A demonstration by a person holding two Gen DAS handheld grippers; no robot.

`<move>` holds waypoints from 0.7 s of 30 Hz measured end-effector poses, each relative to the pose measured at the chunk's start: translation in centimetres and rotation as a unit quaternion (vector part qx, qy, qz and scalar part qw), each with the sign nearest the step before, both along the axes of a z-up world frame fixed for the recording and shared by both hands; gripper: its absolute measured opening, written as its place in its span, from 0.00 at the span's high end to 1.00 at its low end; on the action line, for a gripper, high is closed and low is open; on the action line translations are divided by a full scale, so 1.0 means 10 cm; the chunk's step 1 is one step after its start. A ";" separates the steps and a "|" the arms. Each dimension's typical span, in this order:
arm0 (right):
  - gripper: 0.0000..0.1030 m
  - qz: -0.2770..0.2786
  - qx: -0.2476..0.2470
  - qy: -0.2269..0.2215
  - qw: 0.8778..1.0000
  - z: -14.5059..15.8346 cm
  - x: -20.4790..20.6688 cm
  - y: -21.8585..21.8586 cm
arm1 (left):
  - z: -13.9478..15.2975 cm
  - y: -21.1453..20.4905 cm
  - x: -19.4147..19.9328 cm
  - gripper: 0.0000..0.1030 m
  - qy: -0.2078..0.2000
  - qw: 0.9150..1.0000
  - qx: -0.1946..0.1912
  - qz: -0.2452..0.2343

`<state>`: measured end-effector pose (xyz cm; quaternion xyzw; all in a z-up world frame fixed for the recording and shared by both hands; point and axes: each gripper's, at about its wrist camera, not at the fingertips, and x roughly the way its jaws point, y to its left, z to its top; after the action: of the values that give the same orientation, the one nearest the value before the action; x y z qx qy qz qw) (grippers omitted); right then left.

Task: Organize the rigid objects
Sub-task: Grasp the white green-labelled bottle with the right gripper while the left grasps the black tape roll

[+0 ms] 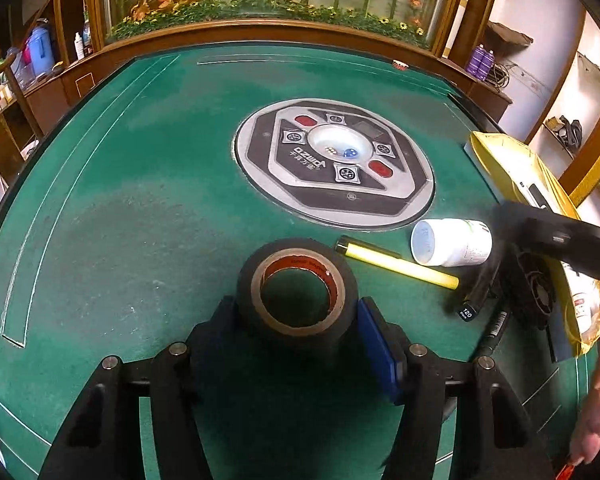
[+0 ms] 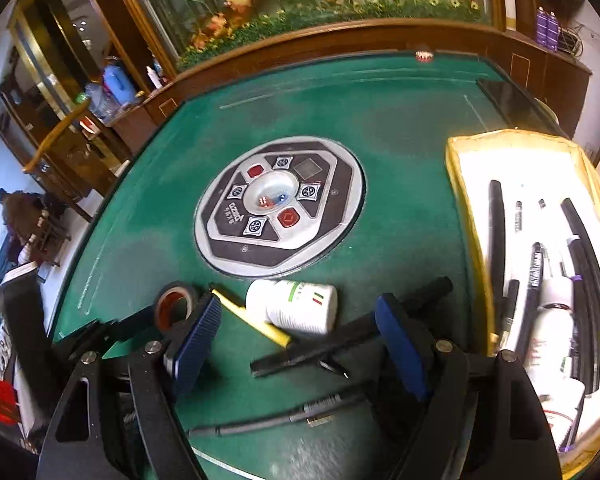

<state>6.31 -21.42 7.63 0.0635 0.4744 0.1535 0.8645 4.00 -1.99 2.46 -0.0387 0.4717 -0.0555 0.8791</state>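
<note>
My left gripper [image 1: 298,316] is shut on a black tape roll [image 1: 297,292], which sits between its two pads on the green table; the roll also shows in the right wrist view [image 2: 176,306]. Beside it lie a yellow stick [image 1: 398,261] and a white bottle [image 1: 452,242] on its side. My right gripper [image 2: 300,340] is open above black pens [image 2: 328,350], holding nothing. The white bottle [image 2: 296,306] and the yellow stick [image 2: 252,318] lie just ahead of it.
A yellow tray [image 2: 464,184] at the right holds several black pens and white bottles. A round control panel [image 2: 280,206] with dice sits in the table's middle. A thin black pen [image 2: 276,420] lies near the front. A wooden ledge runs behind the table.
</note>
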 end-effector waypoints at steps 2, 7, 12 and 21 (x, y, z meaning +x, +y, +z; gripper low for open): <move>0.24 -0.004 -0.023 0.013 1.000 -0.10 0.06 0.12 | 0.00 0.03 0.00 0.37 0.000 1.000 -0.002 0.006; 0.24 -0.006 -0.048 0.028 0.998 -0.25 0.15 0.26 | 0.00 0.04 0.00 0.37 0.003 1.000 -0.010 0.004; 0.42 -0.006 -0.043 0.019 0.999 -0.34 0.15 0.25 | 0.00 0.03 -0.01 0.37 0.002 1.000 -0.006 0.001; 0.42 0.008 0.041 -0.054 0.998 -0.16 0.05 -0.01 | 0.04 0.04 -0.03 0.38 -0.012 1.000 -0.008 0.005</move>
<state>6.79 -21.53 6.03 0.0871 0.4204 0.1829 0.8844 3.71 -1.63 2.88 -0.0476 0.4607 -0.0554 0.8846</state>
